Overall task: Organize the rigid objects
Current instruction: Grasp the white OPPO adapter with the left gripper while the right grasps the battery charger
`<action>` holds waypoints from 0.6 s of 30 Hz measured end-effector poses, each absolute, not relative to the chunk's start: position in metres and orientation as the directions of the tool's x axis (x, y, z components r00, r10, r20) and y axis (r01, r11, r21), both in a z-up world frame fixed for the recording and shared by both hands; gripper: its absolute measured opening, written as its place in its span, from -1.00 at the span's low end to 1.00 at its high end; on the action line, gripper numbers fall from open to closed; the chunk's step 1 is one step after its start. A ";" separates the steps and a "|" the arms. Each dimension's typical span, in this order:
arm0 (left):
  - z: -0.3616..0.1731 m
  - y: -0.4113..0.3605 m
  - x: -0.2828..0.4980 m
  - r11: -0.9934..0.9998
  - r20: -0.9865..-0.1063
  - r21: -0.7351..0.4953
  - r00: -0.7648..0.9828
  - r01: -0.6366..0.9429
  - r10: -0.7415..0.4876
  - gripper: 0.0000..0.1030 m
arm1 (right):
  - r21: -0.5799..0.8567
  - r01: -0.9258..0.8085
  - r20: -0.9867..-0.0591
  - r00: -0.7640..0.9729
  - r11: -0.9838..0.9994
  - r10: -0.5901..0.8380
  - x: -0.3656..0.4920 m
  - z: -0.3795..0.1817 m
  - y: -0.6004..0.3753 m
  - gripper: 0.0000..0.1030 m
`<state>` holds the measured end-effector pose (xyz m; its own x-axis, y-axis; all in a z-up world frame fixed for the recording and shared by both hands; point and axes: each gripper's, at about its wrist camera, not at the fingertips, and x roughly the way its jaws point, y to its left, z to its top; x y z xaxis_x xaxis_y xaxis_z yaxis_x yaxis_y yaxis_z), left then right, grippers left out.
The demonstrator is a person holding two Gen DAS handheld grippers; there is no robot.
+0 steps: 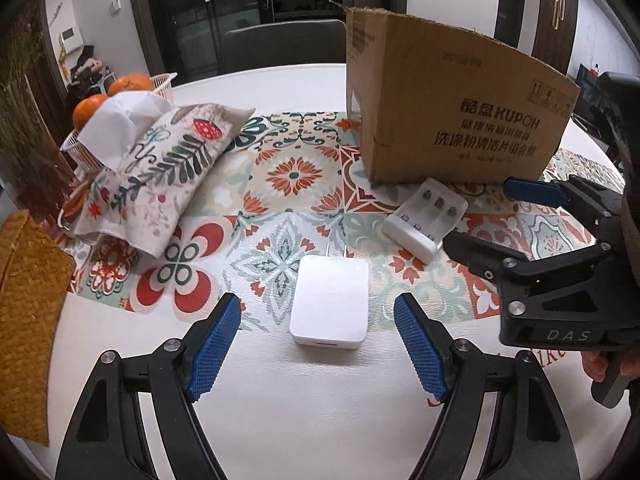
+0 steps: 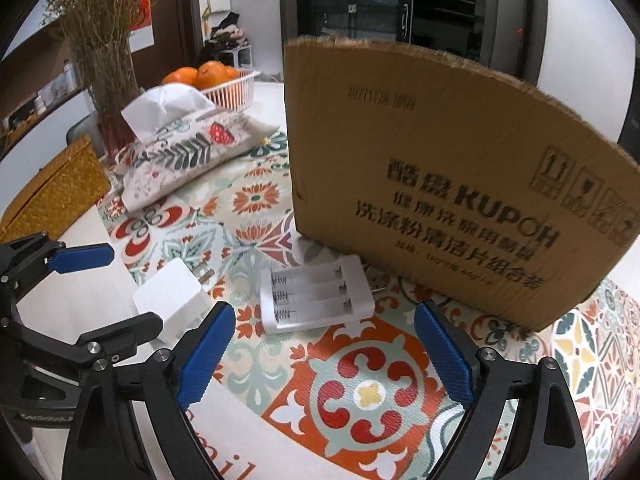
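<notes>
White charger lies flat, prongs pointing toward cardboard box.

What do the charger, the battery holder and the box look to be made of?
Charger: smooth white plastic with a faint sheen and rounded edges; two metal prongs. Battery holder: white plastic, likely matte, with metal springs in its slots. Box: brown corrugated cardboard, dull, with a ragged torn top edge.

A: What's inside the cardboard box?
B: Hidden; only its outer wall shows, its print blurred at 3 o'clock.

A: And the left gripper?
B: Cut off at 9 o'clock, partly covering the white charger.
</notes>
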<state>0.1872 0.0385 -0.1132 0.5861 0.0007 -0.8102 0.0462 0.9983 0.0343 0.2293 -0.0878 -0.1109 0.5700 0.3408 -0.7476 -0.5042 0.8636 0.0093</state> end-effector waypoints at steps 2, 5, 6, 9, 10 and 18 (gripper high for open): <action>-0.118 0.039 0.190 0.999 -0.816 0.032 0.579 0.042 0.002 0.52 | 0.010 -0.509 -0.758 0.557 0.861 0.338 0.232 -0.117 -0.086 0.78; -0.123 0.041 0.195 0.999 -0.823 0.026 0.568 0.038 -0.001 0.52 | 0.016 -0.509 -0.774 0.539 0.861 0.333 0.238 -0.126 -0.085 0.78; -0.125 0.041 0.196 0.999 -0.825 0.023 0.565 0.039 -0.003 0.52 | 0.020 -0.507 -0.780 0.532 0.862 0.331 0.241 -0.129 -0.085 0.78; -0.128 0.041 0.200 0.999 -0.829 0.021 0.559 0.039 -0.005 0.52 | 0.024 -0.507 -0.785 0.524 0.861 0.331 0.245 -0.136 -0.085 0.78; -0.129 0.041 0.201 0.999 -0.830 0.018 0.558 0.039 -0.007 0.52 | 0.025 -0.508 -0.787 0.520 0.861 0.330 0.247 -0.138 -0.084 0.78; -0.136 0.045 0.210 1.000 -0.837 -0.006 0.546 0.031 -0.022 0.43 | 0.044 -0.517 -0.799 0.495 0.855 0.341 0.257 -0.149 -0.081 0.78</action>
<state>0.2098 0.0450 -0.1356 0.5464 -0.0221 -0.8372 0.0305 0.9995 -0.0065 0.2572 -0.0810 -0.1488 0.4953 0.3409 -0.7990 -0.5172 0.8547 0.0440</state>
